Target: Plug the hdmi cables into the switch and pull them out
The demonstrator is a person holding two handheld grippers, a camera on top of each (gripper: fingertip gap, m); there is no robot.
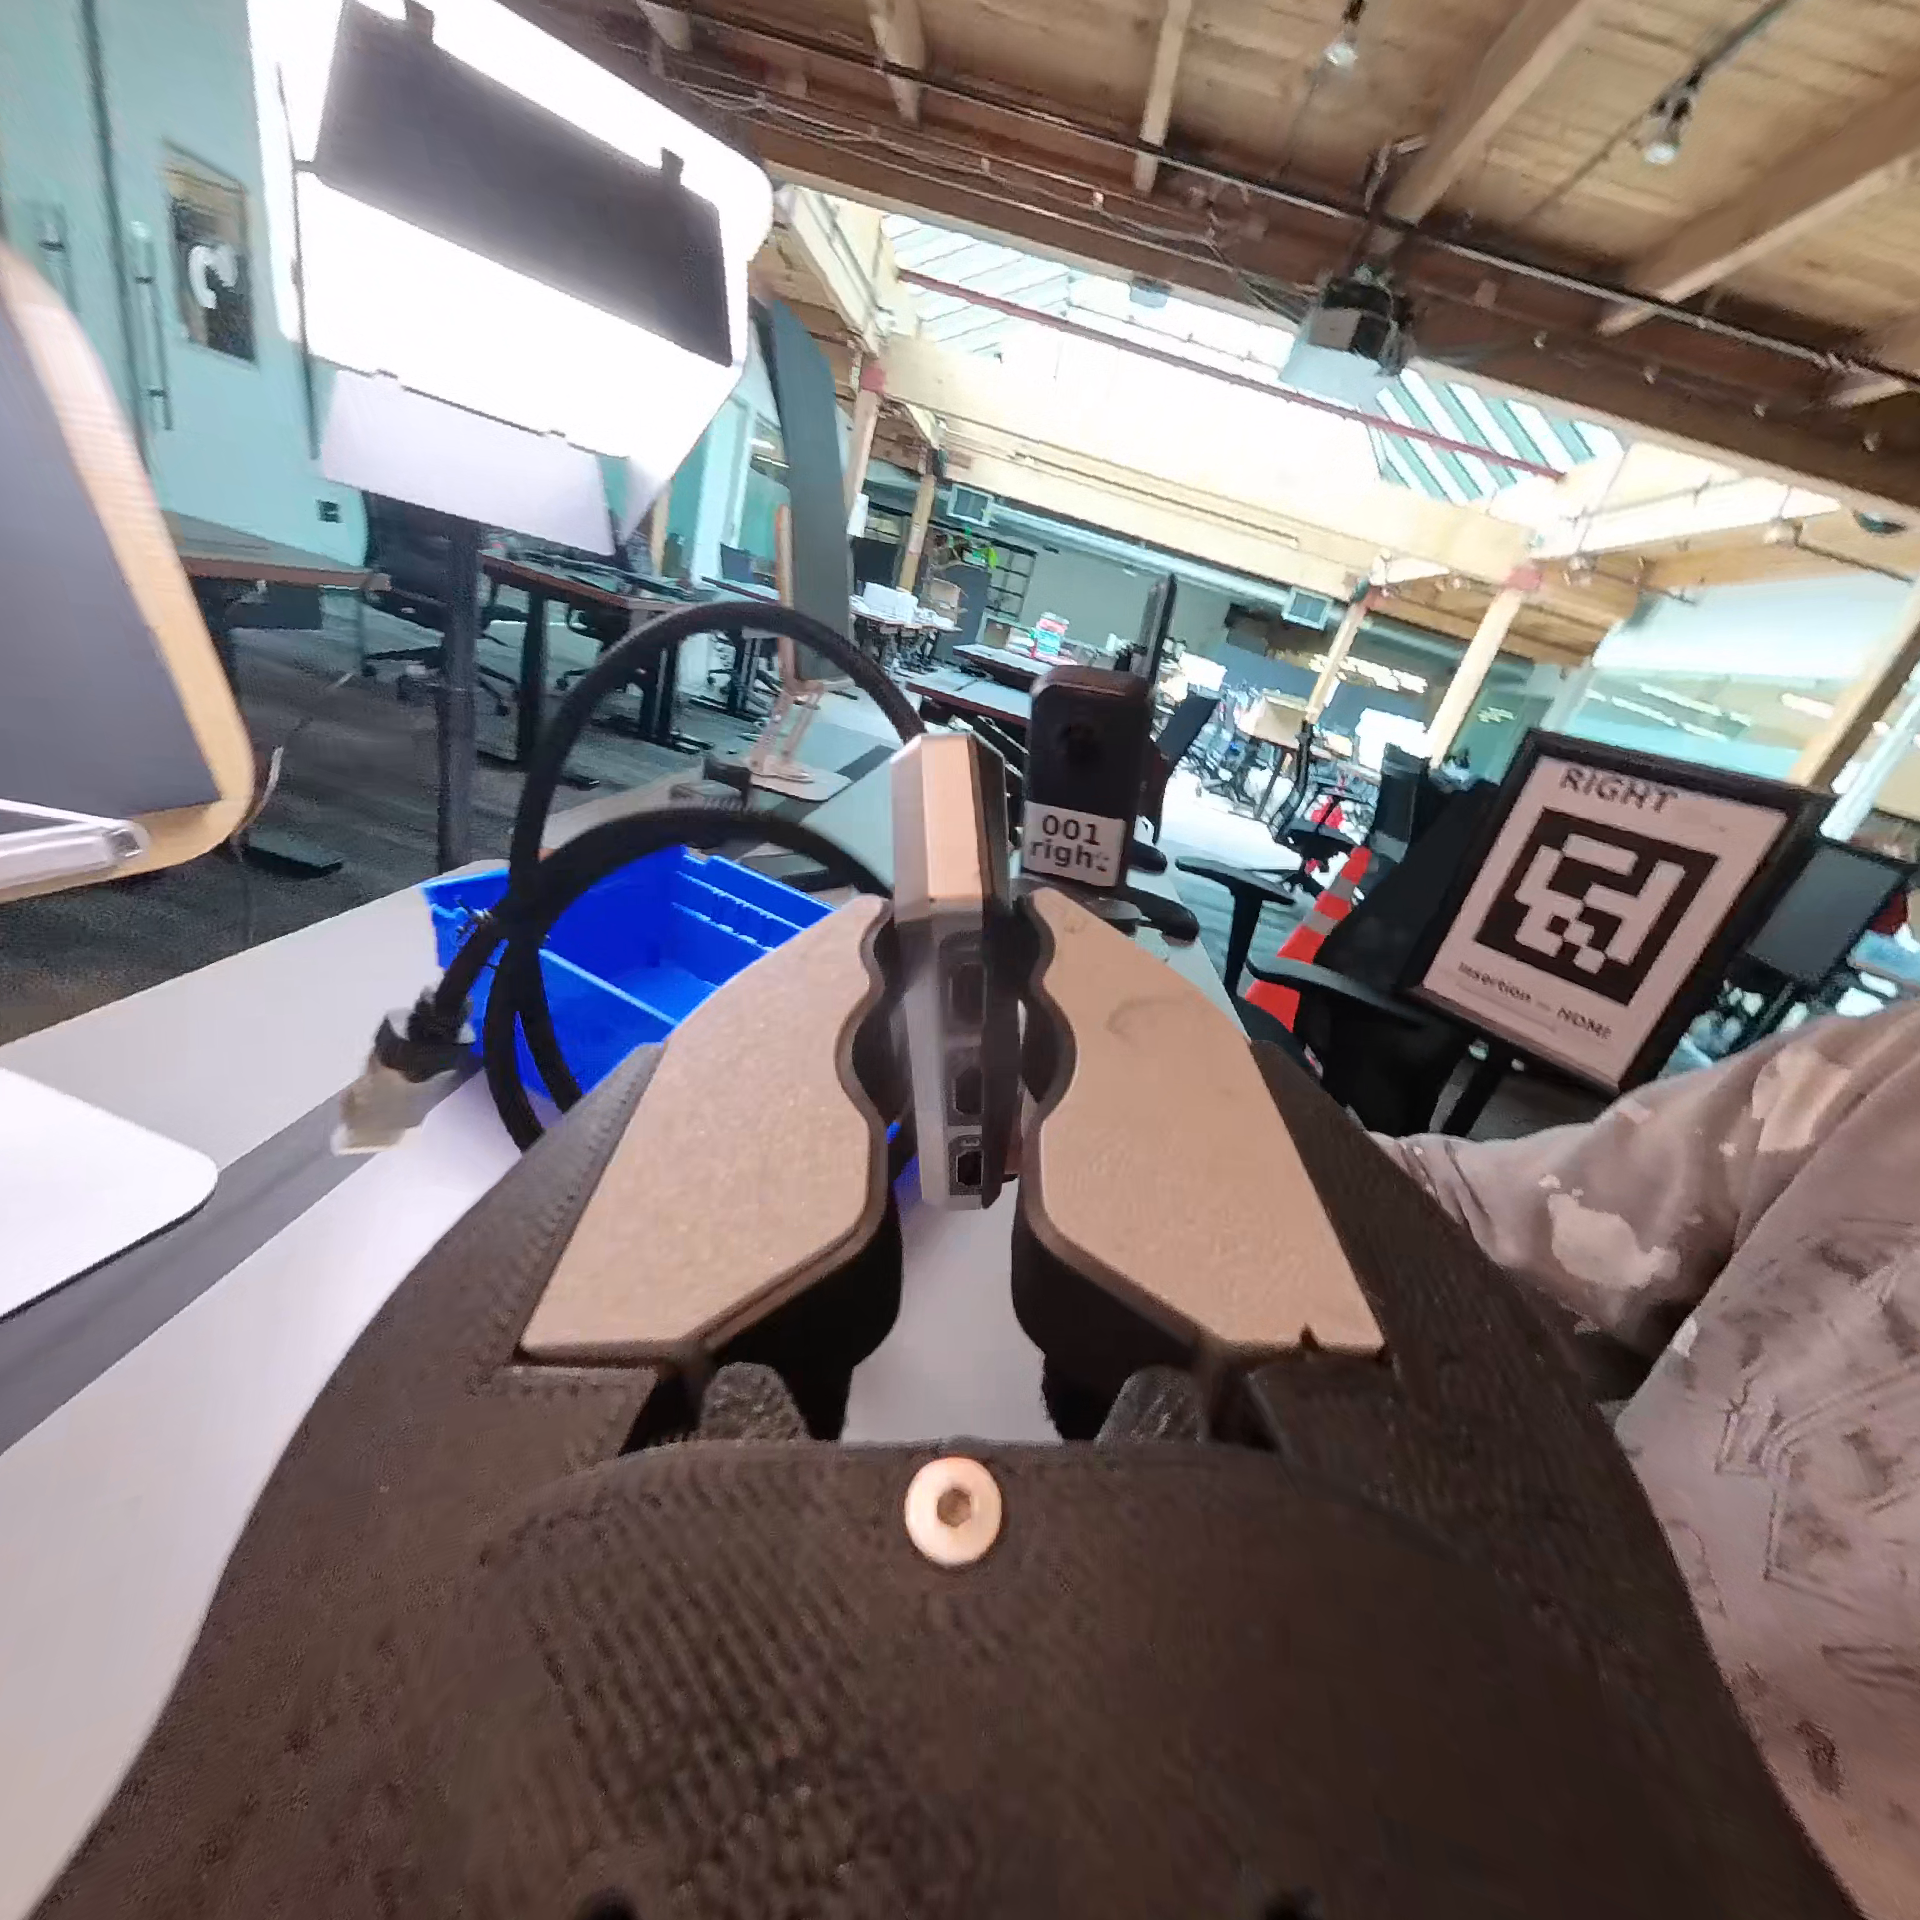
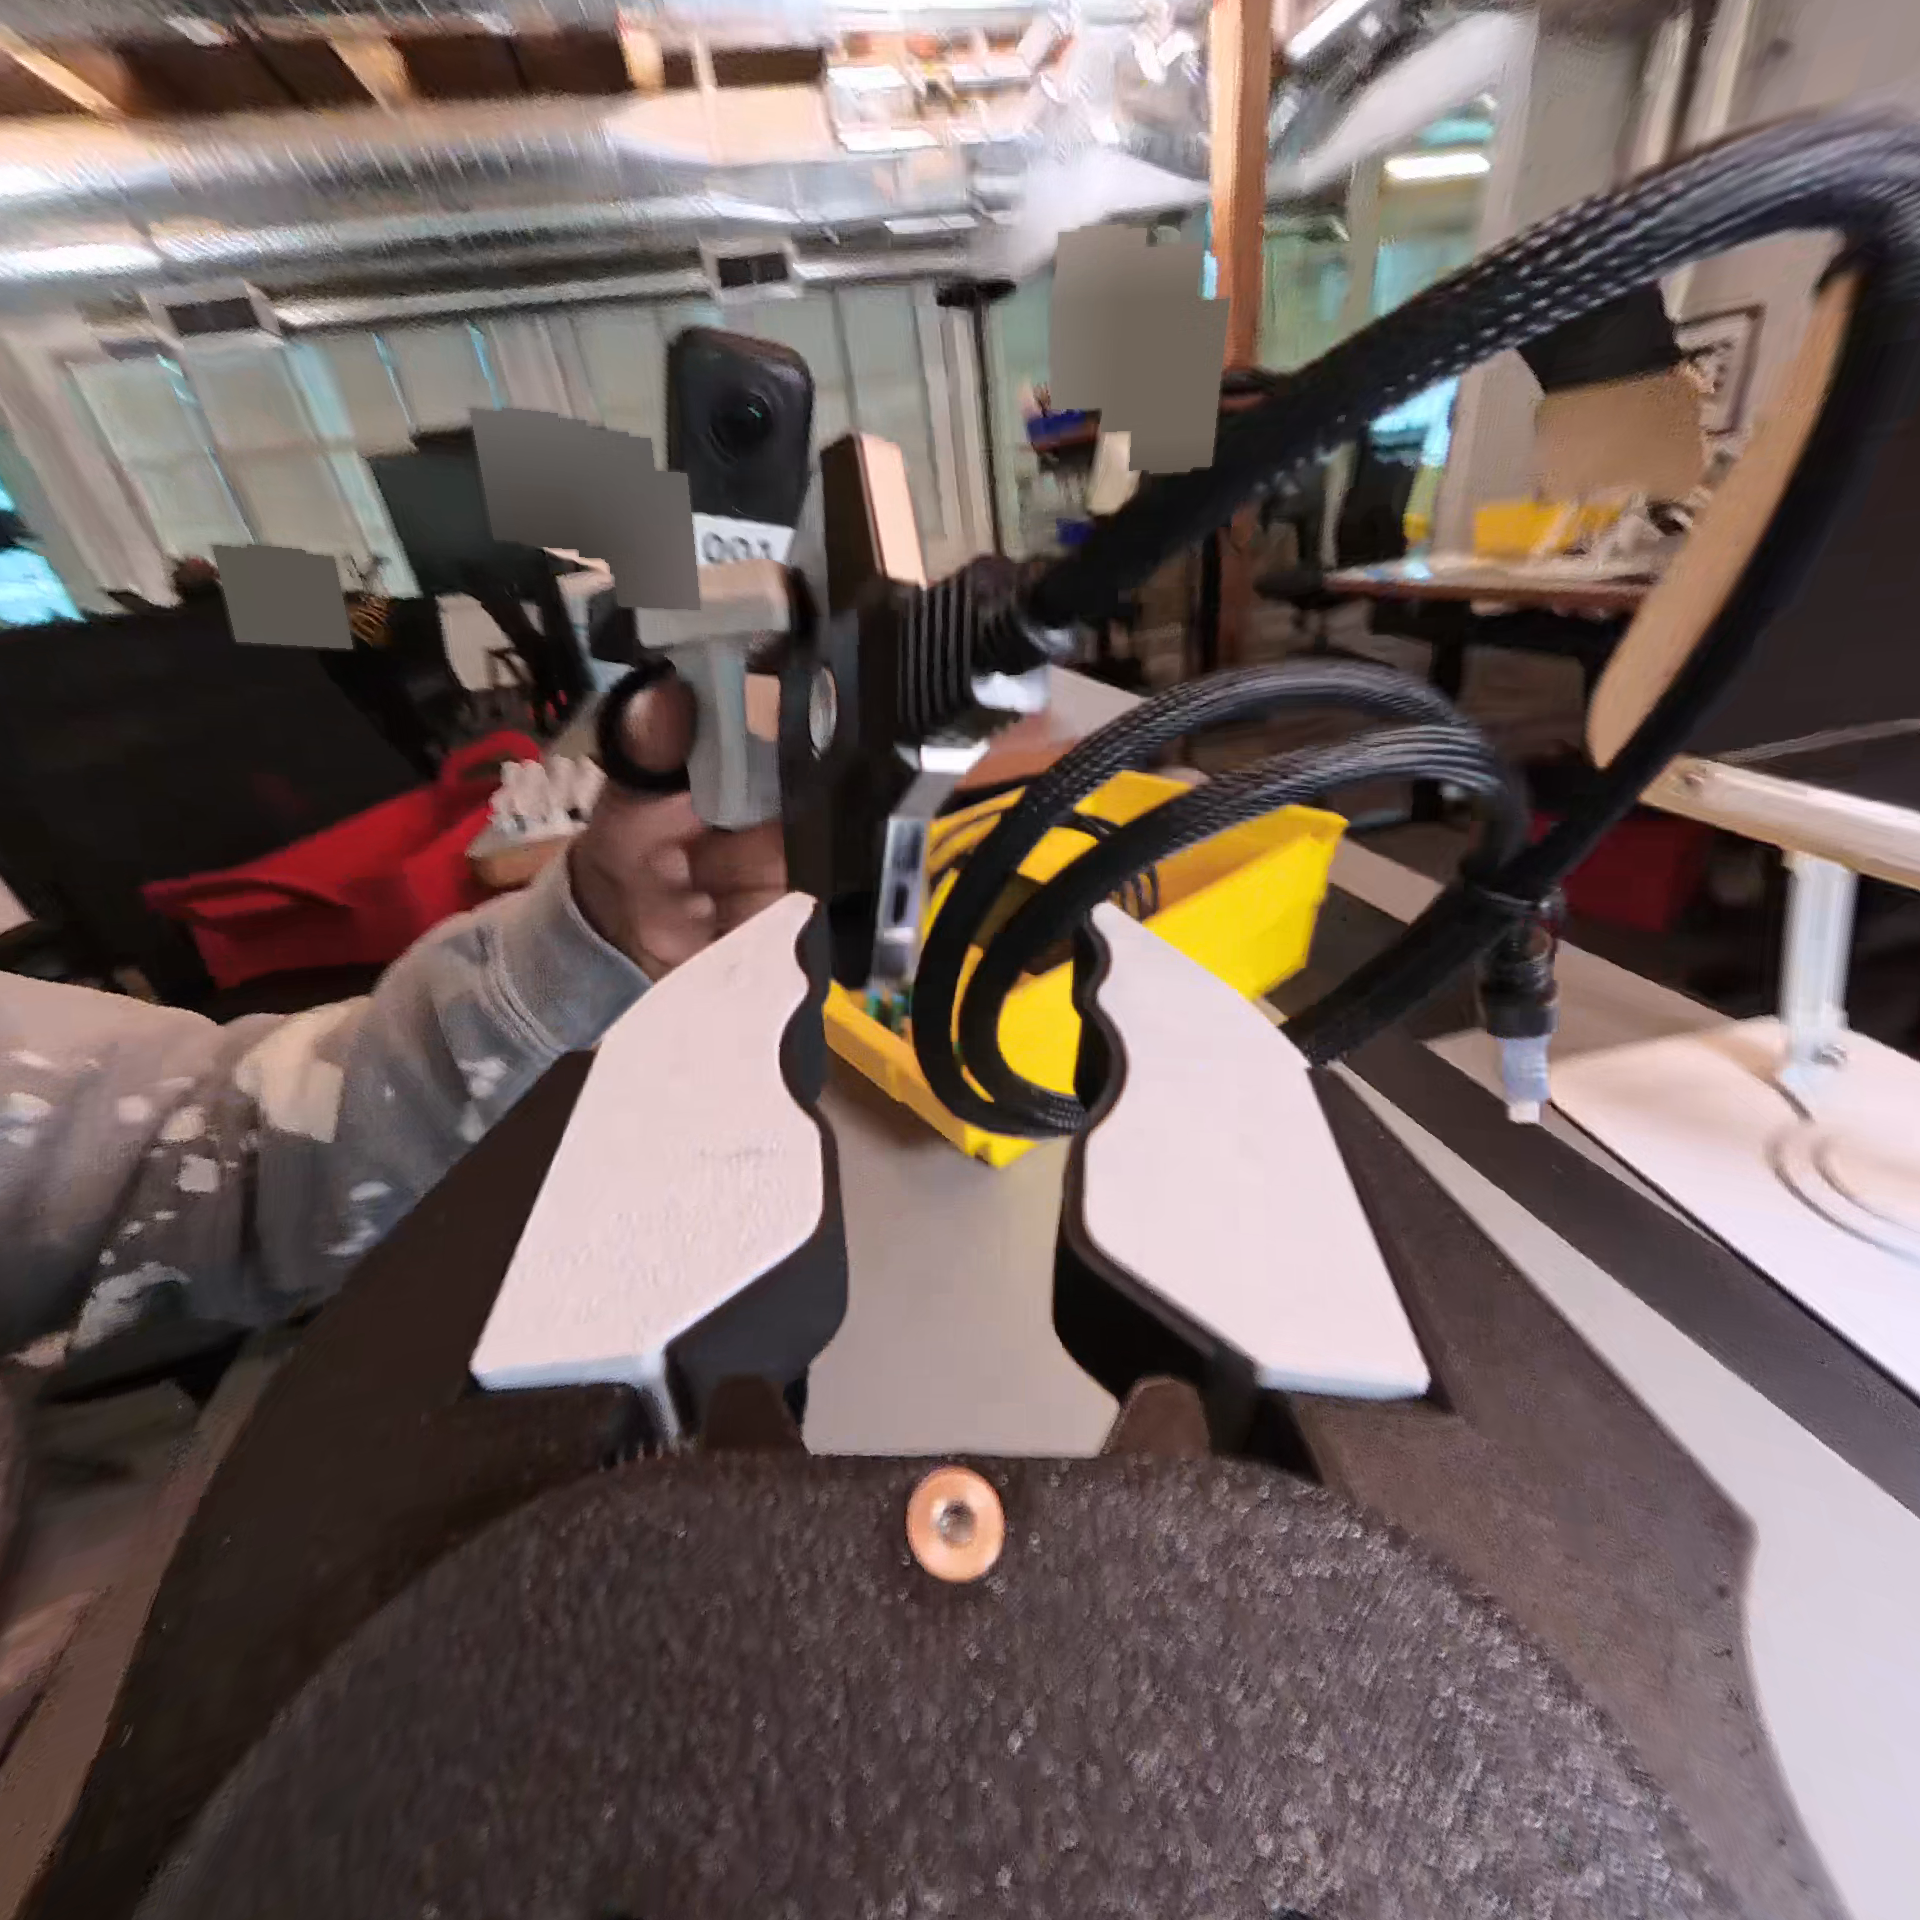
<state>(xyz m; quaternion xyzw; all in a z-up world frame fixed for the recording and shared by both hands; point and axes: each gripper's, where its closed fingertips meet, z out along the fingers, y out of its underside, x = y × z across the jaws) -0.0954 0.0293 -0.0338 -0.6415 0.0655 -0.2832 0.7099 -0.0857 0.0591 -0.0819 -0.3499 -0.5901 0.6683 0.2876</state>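
The left gripper (image 1: 951, 1023) is clamping the silver HDMI switch (image 1: 951, 914), ports empty; the right gripper (image 2: 951, 997), jaws parted around looped braided cable (image 2: 1039, 904), is needing a plug to insert.

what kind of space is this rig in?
Probably an open-plan office or lab in a converted warehouse: exposed timber ceiling beams, rows of desks with office chairs behind the worktable, and a studio light panel on a stand.
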